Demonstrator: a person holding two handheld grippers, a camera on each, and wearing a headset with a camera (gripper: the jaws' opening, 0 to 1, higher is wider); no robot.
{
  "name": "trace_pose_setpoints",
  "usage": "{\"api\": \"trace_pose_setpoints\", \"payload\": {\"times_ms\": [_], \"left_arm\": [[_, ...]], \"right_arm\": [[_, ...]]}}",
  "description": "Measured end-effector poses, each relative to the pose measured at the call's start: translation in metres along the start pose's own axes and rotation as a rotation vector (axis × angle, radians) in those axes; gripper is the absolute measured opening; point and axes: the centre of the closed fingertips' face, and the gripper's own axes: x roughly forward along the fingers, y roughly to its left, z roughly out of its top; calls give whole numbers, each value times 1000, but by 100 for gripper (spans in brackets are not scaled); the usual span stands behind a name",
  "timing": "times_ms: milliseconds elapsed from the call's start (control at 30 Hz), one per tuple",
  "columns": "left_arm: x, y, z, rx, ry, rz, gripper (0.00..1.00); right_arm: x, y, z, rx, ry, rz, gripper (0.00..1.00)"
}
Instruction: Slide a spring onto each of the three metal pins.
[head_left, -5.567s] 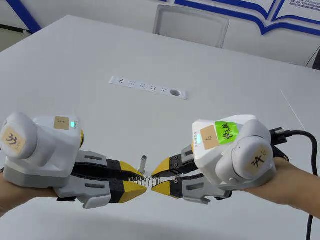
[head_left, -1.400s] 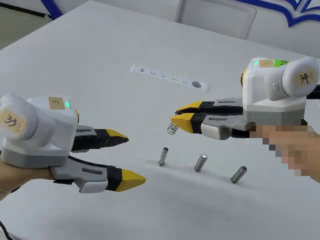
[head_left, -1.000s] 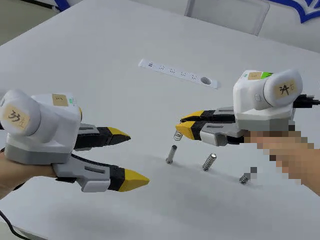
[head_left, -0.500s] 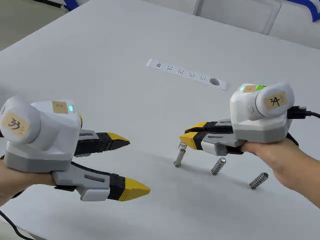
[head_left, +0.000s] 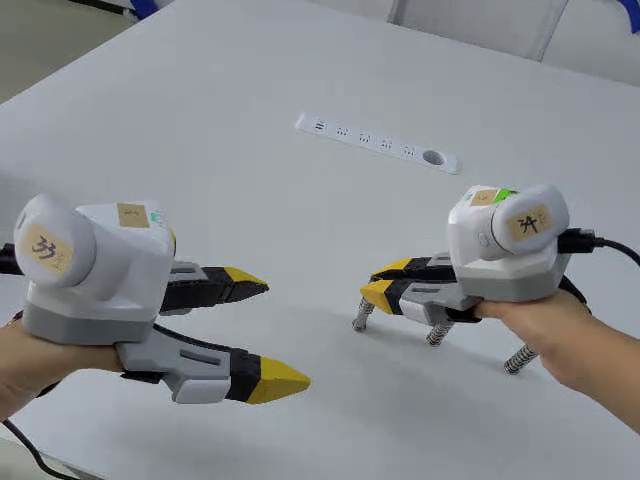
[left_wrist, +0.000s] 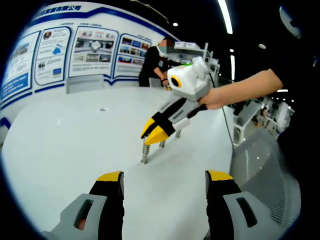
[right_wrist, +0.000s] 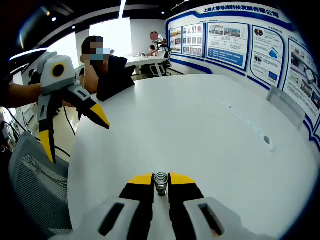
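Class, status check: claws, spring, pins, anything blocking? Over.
Right claw shut on spring, at top of last pin. Left claw open, standing off. Other two pins sprung. Nothing blocking.

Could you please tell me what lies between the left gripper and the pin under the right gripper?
Only bare tabletop: the left gripper view shows it running from the left gripper to the pin, where the right gripper holds a spring.

The left gripper (head_left: 284, 333) and right gripper (head_left: 370, 282) have white-and-grey housings with black, yellow-tipped jaws. A tan label (head_left: 45, 250) on the left reads 33; a black cable (head_left: 600, 243) plugs into the right.
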Motion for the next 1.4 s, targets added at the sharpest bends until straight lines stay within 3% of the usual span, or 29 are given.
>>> {"api": "trace_pose_setpoints", "payload": {"times_ms": [500,1033,1233,1400], "left_arm": [[0,3,-2,-9,12,10,67],[3,0,-3,-7,21,5,67],[5,-4,2,-1,15,0,67],[8,-7,8,16,12,-8,68]], "right_arm": [[14,1,-23,28,23,-8,12],[16,1,-22,35,21,-12,14],[0,-6,-3,52,-39,-23,17],[-25,-20,9,75,-94,-61,19]]}}
